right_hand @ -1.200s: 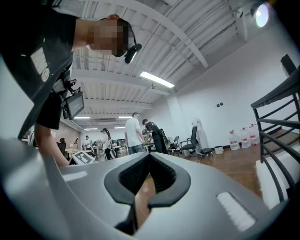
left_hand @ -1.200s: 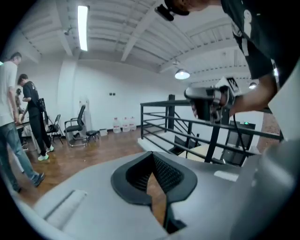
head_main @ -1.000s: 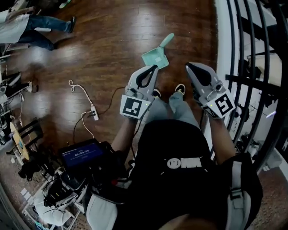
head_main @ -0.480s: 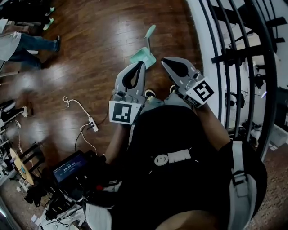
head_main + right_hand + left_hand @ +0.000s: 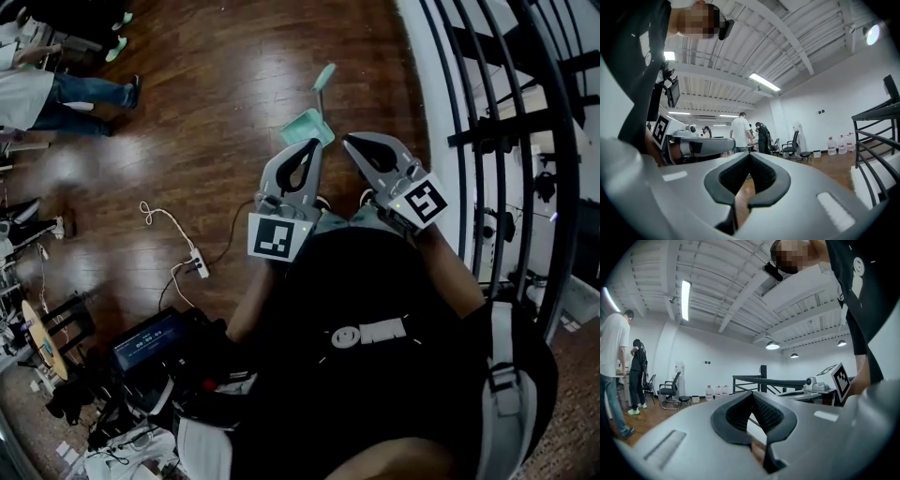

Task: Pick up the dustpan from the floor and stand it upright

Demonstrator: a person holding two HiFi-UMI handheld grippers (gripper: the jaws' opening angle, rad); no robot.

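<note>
No legible writing. Marker cubes [image 5: 279, 236] carry only black-white square codes. The blue screen [image 5: 150, 341] low left shows figures too small to read. The water jugs [image 5: 715, 392] by the far wall have red labels, unreadable; the jugs are clear, contents can't tell.

Dustpan [image 5: 307, 123], mint green, lies on the wood floor [image 5: 216, 112] w/ its handle pointing away from the person. Its pan end is just ahead of the left tongs [image 5: 314, 145] and not touched.

Left tongs and right tongs [image 5: 353, 142] are both closed, tips together, nothing btwn them. Each tongs' own view shows the same, looking level across the room. They're held close, side by side.

A white power strip [image 5: 197, 266] w/ cable lies on the floor to the left. A black railing [image 5: 487, 131] stands at right.

Vs half a sec ago: the dustpan sits slightly further right and lower in head view; the tongs' pose is much the same. A sec ago the right tongs stood wider apart from the left.
</note>
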